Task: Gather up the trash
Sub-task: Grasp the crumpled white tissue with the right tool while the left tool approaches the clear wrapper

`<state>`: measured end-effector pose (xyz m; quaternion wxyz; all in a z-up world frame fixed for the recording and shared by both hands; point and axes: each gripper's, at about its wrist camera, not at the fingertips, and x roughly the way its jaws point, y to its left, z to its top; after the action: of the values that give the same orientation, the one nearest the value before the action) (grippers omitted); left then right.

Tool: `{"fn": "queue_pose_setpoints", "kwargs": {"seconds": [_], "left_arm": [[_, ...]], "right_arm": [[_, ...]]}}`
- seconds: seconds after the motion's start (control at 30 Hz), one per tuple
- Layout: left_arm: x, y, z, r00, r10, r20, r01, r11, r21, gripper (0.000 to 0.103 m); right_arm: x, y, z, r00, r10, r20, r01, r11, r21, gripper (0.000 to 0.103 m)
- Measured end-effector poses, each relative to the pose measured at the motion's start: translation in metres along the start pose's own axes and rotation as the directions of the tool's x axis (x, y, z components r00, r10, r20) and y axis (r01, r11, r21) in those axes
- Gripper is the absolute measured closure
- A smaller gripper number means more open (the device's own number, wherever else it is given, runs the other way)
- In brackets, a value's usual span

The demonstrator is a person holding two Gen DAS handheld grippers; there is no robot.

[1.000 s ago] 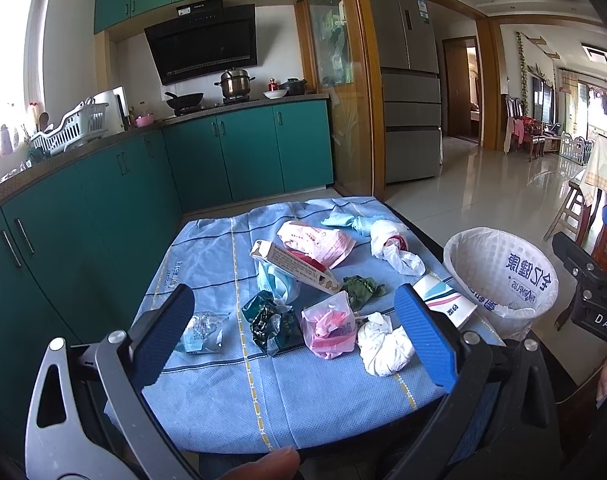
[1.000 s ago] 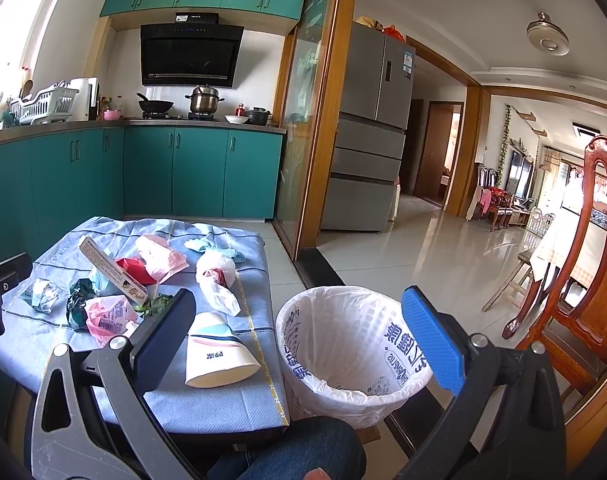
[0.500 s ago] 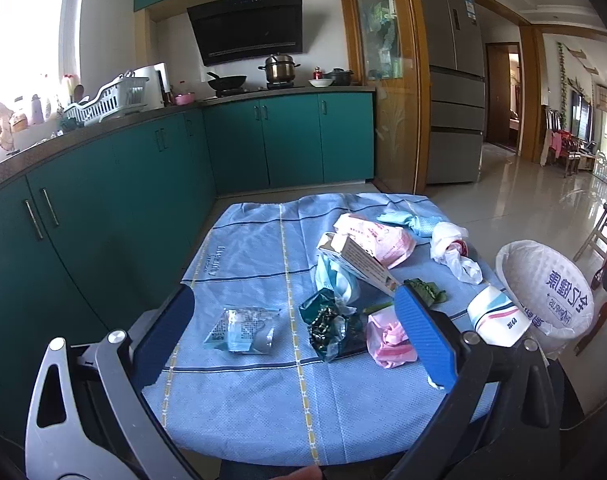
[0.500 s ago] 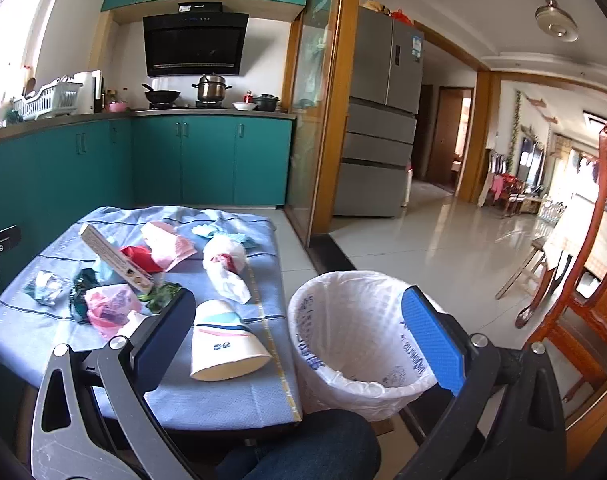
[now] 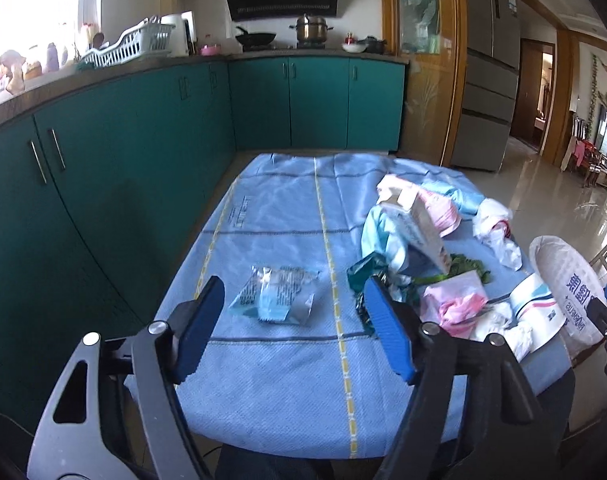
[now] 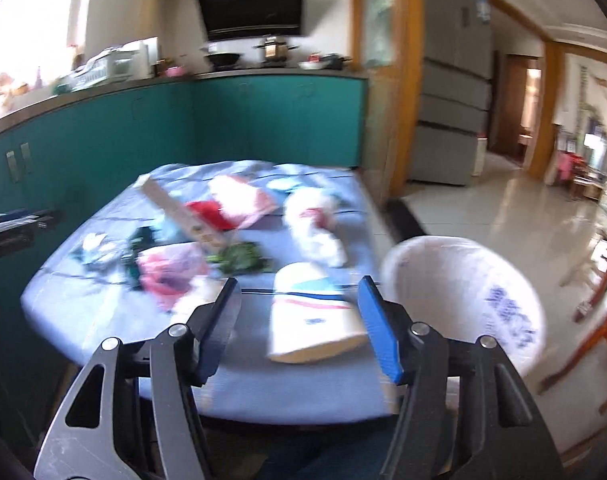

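Trash lies on a table with a blue cloth (image 5: 287,216). A clear snack wrapper (image 5: 275,294) lies just ahead of my open, empty left gripper (image 5: 293,306). To its right are a dark green foil wrapper (image 5: 361,276), a long carton (image 5: 419,228), a pink bag (image 5: 459,300) and a paper cup (image 5: 539,312). My right gripper (image 6: 299,300) is open and empty, and the paper cup (image 6: 311,316) lies on its side between its fingers. The white-lined trash bin (image 6: 463,292) stands right of the table; the left wrist view shows it too (image 5: 563,276).
Teal kitchen cabinets (image 5: 103,168) run along the left and back. A grey fridge (image 5: 487,100) stands at the back right. A wooden chair (image 6: 599,320) is right of the bin. Tiled floor (image 6: 503,208) stretches right.
Both grippers swung left and came closer to the table. The left one now faces the clear wrapper, the right one the paper cup. Both have narrowed but stay open. The right view is blurred.
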<state>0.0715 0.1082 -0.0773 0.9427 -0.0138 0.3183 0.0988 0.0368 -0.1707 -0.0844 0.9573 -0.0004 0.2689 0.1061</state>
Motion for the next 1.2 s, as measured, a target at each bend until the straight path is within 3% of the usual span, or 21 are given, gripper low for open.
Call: {"fn": "queue_pose_setpoints", "kwargs": {"seconds": [0.13,0.27,0.43,0.57,0.67,0.77,0.83,1.0,1.13,1.2], "left_arm": [[0.015,-0.001,-0.009,0.999,0.021,-0.038,-0.02,0.999,0.033,0.023],[0.029,-0.002,-0.015,0.996,0.0,-0.09,0.004,0.999,0.045,0.019],[0.034,-0.004,-0.016,0.995,0.011,-0.095,-0.006,0.998,0.055,0.016],[0.038,-0.002,-0.016,0.995,0.015,-0.102,-0.009,0.998,0.055,0.013],[0.045,0.013,-0.014,0.993,0.017,-0.116,-0.014,0.999,0.03,0.012],[0.059,0.039,-0.013,0.986,0.003,-0.164,-0.012,0.998,-0.056,0.012],[0.068,0.055,-0.015,0.98,-0.013,-0.197,-0.009,0.994,-0.108,0.012],[0.085,0.065,-0.02,0.974,-0.002,-0.228,-0.025,0.993,-0.114,0.011],[0.102,0.051,-0.02,0.966,0.004,-0.258,-0.017,0.999,-0.05,0.01],[0.109,0.038,-0.018,0.967,0.005,-0.255,-0.003,1.0,0.008,0.006]], "right_arm": [[0.027,0.039,0.003,0.99,0.13,-0.049,-0.133,0.989,-0.062,0.042],[0.067,0.069,-0.011,0.978,0.125,-0.17,-0.148,0.981,-0.127,0.042],[0.087,0.082,-0.026,0.97,0.098,-0.224,-0.138,0.975,-0.173,0.042],[0.093,0.078,-0.03,0.967,0.08,-0.24,-0.125,0.976,-0.176,0.042],[0.095,0.075,-0.033,0.966,0.077,-0.246,-0.121,0.978,-0.171,0.059],[0.093,0.069,-0.032,0.965,0.102,-0.242,-0.141,0.978,-0.153,0.067],[0.092,0.065,-0.032,0.961,0.135,-0.242,-0.168,0.978,-0.121,0.067],[0.082,0.067,-0.037,0.955,0.165,-0.245,-0.197,0.974,-0.112,0.067],[0.081,0.067,-0.041,0.959,0.159,-0.235,-0.191,0.974,-0.12,0.065],[0.08,0.066,-0.04,0.962,0.16,-0.222,-0.189,0.975,-0.12,0.058]]}}
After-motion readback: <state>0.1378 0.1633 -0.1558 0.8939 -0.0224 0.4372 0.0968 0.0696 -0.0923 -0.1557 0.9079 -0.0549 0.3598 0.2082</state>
